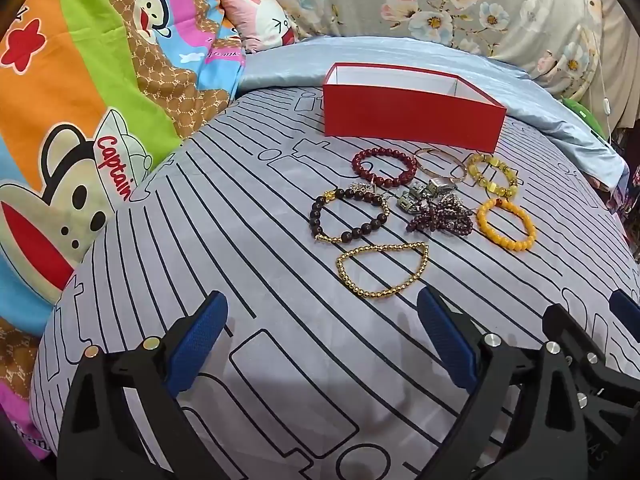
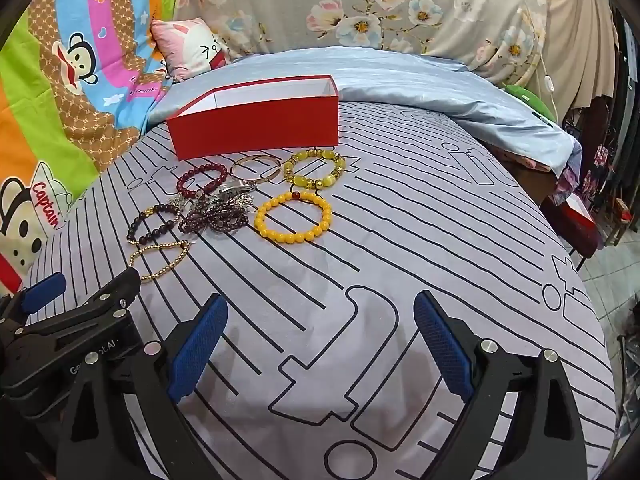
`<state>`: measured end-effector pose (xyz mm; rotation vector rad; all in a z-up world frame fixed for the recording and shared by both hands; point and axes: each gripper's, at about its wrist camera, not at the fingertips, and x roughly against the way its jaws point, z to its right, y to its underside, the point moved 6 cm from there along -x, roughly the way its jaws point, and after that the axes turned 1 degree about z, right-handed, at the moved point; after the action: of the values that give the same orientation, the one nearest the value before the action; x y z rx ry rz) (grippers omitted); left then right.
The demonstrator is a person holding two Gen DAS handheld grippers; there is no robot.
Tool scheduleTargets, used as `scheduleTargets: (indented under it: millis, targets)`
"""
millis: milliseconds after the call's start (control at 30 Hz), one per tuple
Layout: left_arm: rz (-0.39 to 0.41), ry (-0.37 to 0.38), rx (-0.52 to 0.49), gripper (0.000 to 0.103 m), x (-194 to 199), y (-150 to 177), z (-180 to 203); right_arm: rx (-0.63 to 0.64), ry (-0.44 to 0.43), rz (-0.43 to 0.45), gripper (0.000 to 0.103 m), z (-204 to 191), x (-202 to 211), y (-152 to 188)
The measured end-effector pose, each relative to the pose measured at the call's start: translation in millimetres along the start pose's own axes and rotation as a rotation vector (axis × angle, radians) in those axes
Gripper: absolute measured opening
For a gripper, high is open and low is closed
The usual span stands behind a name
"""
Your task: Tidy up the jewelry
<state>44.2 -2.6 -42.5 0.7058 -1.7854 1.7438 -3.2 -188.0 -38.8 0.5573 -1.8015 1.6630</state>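
Several bracelets lie in a cluster on the grey lined bedsheet (image 1: pixel 248 248) in front of an open red box (image 1: pixel 412 122) (image 2: pixel 256 124) with a white inside. Nearest me is a gold bead bracelet (image 1: pixel 382 270) (image 2: pixel 158 260). Behind it lie a dark bead bracelet (image 1: pixel 348 216), a red bead bracelet (image 1: pixel 382 166), an orange-yellow bracelet (image 1: pixel 506 224) (image 2: pixel 294 216), a pale yellow one (image 2: pixel 314 168), a thin gold bangle (image 2: pixel 256 170) and a tangle of garnet beads with a metal watch (image 1: pixel 436 208). My left gripper (image 1: pixel 322 340) and right gripper (image 2: pixel 320 340) hover open and empty, short of the jewelry.
A colourful cartoon monkey quilt (image 1: pixel 80 120) rises on the left. A small pink pillow (image 2: pixel 192 46) and a floral duvet (image 2: pixel 400 12) lie behind the box, over a pale blue blanket (image 2: pixel 440 80). The bed drops off at the right to a tiled floor (image 2: pixel 600 280).
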Motion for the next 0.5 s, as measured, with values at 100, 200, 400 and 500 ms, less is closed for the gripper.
scheduleTargets:
  millis: [100,200,400,500]
  targets:
    - [-0.002,-0.001,0.0,0.091,0.3,0.1,-0.5,0.001,0.0,0.0,0.09,-1.1,-0.3,0.0]
    - [0.0,0.001,0.0,0.09,0.6,0.3,-0.4,0.001,0.001,0.001,0.09,-0.7,-0.3,0.0]
    - [0.001,-0.002,-0.005,0.09,2.3,0.7,-1.4,0.0,0.0,0.004,0.09,-0.3,-0.1,0.0]
    - [0.002,-0.008,-0.013,0.089,3.3,1.1,-1.3,-0.004,-0.001,0.007,0.09,3.2,1.0,0.4]
